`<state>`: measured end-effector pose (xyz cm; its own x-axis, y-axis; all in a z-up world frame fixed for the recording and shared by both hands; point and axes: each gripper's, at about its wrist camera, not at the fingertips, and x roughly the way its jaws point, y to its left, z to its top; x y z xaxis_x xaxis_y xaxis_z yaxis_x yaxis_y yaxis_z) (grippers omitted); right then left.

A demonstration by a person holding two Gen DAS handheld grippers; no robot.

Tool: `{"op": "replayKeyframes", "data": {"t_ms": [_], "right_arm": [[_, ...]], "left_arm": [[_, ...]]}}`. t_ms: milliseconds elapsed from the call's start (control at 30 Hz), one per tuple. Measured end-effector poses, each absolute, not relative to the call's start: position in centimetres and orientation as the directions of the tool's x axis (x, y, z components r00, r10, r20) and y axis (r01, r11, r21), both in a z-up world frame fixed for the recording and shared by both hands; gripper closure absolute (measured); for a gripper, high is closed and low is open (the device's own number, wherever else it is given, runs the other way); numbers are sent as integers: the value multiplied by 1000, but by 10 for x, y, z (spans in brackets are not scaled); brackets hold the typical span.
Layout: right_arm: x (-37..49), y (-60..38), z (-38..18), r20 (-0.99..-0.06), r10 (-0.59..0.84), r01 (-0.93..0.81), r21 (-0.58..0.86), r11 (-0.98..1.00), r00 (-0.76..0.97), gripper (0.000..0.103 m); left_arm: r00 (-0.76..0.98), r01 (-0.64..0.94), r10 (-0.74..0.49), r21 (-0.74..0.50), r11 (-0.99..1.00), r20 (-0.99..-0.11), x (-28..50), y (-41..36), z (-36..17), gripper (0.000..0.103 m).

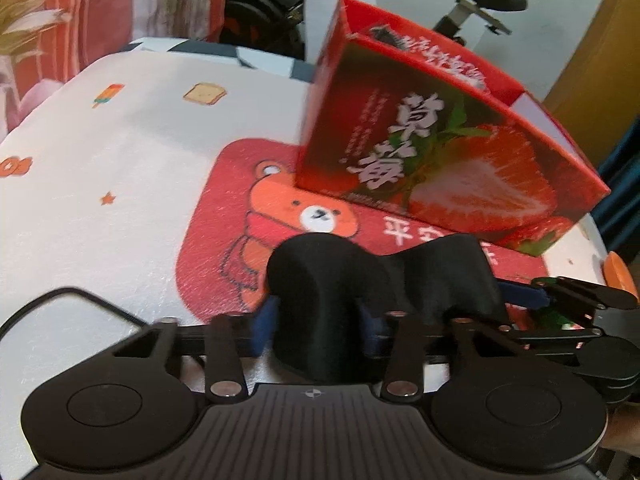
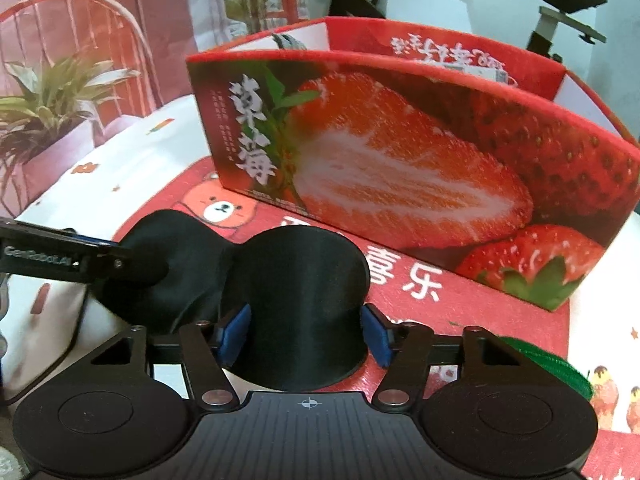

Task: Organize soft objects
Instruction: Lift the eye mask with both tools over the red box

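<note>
Both sets of jaws pinch one black eye mask (image 2: pixel 296 304), the right gripper (image 2: pixel 304 336) and left gripper (image 1: pixel 320 320) each on an end, held above the bear mat (image 1: pixel 224 248) before the strawberry box (image 2: pixel 400 168). Uneven pulling could slip it free. Only the right view shows a green object (image 2: pixel 548 364).

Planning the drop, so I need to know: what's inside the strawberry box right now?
The strawberry box is open-topped. Over its rim only red inner walls with white lettering and a small dark item at the far corner show. Its floor is hidden behind the front wall, so other contents can't be judged.
</note>
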<state>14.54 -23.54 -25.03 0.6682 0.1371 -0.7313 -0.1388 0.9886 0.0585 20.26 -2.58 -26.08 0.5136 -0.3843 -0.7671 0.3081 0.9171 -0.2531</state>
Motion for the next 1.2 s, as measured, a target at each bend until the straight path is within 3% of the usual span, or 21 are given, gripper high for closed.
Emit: {"op": "replayKeyframes", "data": {"t_ms": [467,867,1200], "right_arm": [[136,-229,-196,-637,208,-195,92,977,742,78],[149,-244,-131,-502,220,-199,95,975,836,79],[174,-263,-107,-462,149,-144,48,988,874,79]], "left_arm": [[594,346,-425,-260,901,-683,193,-23,-223,79],[704,418,-454,-197,887,-546,190,-31,-156,79],[745,481,-472,-111,870,-472,208,-61,-121,79]]}}
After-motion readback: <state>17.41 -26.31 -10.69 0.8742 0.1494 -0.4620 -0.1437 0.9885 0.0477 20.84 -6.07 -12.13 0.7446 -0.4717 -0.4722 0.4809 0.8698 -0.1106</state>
